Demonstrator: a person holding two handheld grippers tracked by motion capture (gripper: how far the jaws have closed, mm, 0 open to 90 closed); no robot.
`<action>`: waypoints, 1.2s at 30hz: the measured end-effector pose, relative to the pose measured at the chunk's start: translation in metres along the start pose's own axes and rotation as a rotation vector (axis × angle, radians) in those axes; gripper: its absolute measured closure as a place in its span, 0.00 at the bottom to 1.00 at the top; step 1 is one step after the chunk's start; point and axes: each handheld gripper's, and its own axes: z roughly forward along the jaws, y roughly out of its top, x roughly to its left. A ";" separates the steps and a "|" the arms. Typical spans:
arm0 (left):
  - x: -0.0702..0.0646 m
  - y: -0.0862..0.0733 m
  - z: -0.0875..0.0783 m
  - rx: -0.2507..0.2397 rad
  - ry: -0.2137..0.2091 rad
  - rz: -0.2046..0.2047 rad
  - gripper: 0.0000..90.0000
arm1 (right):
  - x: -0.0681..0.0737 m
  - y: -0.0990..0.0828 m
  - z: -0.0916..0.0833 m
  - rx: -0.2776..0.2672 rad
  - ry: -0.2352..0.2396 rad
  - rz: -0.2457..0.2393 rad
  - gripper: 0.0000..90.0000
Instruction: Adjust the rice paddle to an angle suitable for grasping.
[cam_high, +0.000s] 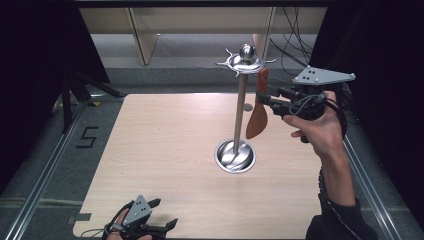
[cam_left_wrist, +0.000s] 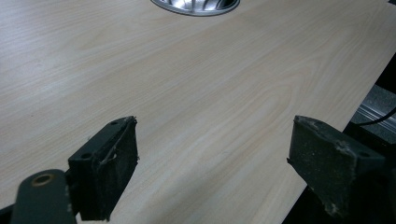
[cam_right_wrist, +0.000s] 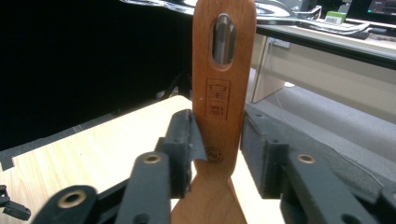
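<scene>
A wooden spatula (cam_high: 257, 112) hangs blade down beside the tall metal stand (cam_high: 240, 105), just under the stand's hooked top disc (cam_high: 245, 61). My right gripper (cam_high: 262, 98) comes in from the right, and its pads lie against both sides of the spatula's handle (cam_right_wrist: 219, 102). In the right gripper view a metal hook (cam_right_wrist: 223, 39) shows through the handle's hanging hole. My right gripper (cam_right_wrist: 217, 135) is shut on that handle. My left gripper (cam_high: 164, 211) rests low at the table's near edge, open, with nothing but bare wood between its fingers (cam_left_wrist: 212, 154).
The stand's round metal base (cam_high: 235, 156) sits right of the table's middle, and its rim (cam_left_wrist: 196, 5) shows in the left gripper view. The light wooden tabletop (cam_high: 165, 150) is bordered by metal rails. Cables hang at the back right.
</scene>
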 end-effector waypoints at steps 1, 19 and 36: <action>0.000 0.000 0.000 0.000 0.000 0.000 0.17 | 0.000 -0.001 0.000 -0.007 -0.003 0.000 0.67; 0.001 0.000 0.002 0.007 -0.004 -0.014 0.17 | 0.006 -0.053 -0.029 -0.047 -0.056 0.035 0.48; 0.000 0.000 0.002 -0.001 -0.008 -0.022 0.17 | 0.001 -0.085 -0.026 -0.009 -0.062 0.076 0.46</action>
